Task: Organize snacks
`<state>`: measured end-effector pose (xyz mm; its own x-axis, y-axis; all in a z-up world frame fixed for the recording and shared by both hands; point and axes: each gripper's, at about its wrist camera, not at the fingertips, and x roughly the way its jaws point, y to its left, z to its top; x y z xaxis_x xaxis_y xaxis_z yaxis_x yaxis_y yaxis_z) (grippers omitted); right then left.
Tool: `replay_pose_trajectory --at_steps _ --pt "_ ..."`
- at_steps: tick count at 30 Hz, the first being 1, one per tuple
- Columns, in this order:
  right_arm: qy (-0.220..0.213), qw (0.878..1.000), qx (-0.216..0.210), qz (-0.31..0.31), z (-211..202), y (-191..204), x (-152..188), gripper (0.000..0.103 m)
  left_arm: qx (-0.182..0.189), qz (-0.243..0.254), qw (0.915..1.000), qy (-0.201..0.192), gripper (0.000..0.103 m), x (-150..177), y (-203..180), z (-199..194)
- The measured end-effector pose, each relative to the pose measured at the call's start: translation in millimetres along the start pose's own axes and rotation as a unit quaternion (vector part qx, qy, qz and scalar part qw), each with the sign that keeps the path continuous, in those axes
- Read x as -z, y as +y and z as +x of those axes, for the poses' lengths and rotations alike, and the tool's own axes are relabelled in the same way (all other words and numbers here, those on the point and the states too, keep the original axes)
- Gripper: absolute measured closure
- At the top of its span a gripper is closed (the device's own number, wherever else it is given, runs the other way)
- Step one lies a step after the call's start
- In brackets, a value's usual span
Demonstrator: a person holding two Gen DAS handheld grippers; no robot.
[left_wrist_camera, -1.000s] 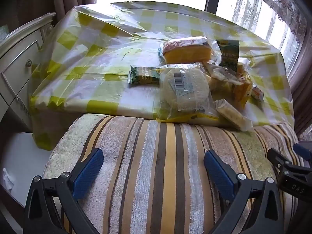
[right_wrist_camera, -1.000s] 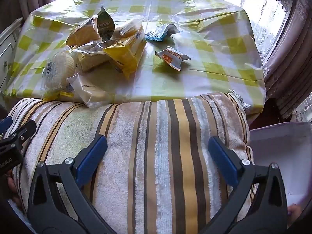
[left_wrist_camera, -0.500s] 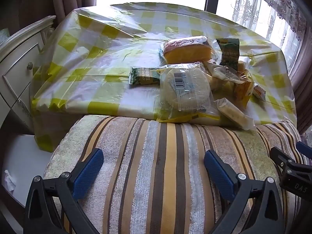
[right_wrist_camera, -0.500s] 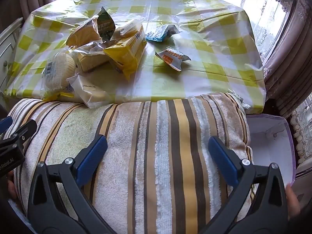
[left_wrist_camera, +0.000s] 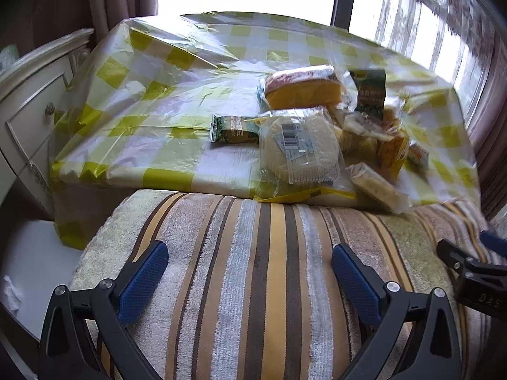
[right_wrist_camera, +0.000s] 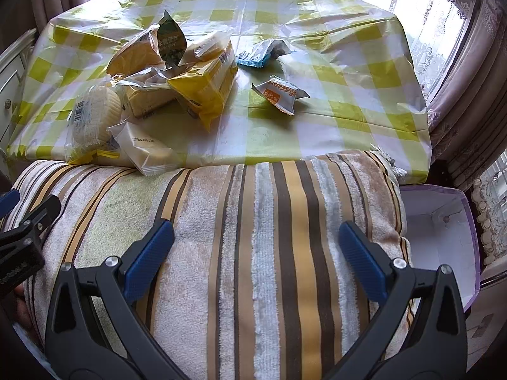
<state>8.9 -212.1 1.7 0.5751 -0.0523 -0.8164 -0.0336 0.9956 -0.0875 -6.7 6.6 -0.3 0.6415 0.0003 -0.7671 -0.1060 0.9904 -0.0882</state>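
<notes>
Fingers (left_wrist_camera: 145,280) of the left gripper (left_wrist_camera: 250,281) spread wide, nothing between them, over the striped towel (left_wrist_camera: 269,269); right gripper (right_wrist_camera: 256,256) fingers (right_wrist_camera: 361,261) likewise spread and empty above the same towel. Snack pile sits ahead of both on the yellow-checked tablecloth (right_wrist_camera: 348,47): round white bun pack (left_wrist_camera: 299,148) and green packet (left_wrist_camera: 233,128) straight ahead of the left fingers, yellow bag (right_wrist_camera: 206,85) ahead-left of the right fingers, orange-white packet (right_wrist_camera: 280,93) and blue packet (right_wrist_camera: 258,55) straight ahead, well apart from the tips. White box (right_wrist_camera: 440,237) just right of the right fingers.
</notes>
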Motion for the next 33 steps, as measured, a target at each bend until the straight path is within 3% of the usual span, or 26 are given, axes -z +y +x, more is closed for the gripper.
replay_pose_trajectory --at_steps 15,25,33 --pt "-0.005 1.000 0.002 -0.001 -1 1 0 0.000 -0.048 0.034 0.9980 0.020 0.000 -3 -18 8" --pt "-0.001 1.000 0.008 -0.004 0 3 0 0.000 -0.032 0.020 0.9993 0.002 0.000 -1 -10 7" --pt "-0.003 1.000 0.006 -0.004 0 3 0 0.000 -0.044 0.029 0.9986 0.008 0.000 0 -15 4"
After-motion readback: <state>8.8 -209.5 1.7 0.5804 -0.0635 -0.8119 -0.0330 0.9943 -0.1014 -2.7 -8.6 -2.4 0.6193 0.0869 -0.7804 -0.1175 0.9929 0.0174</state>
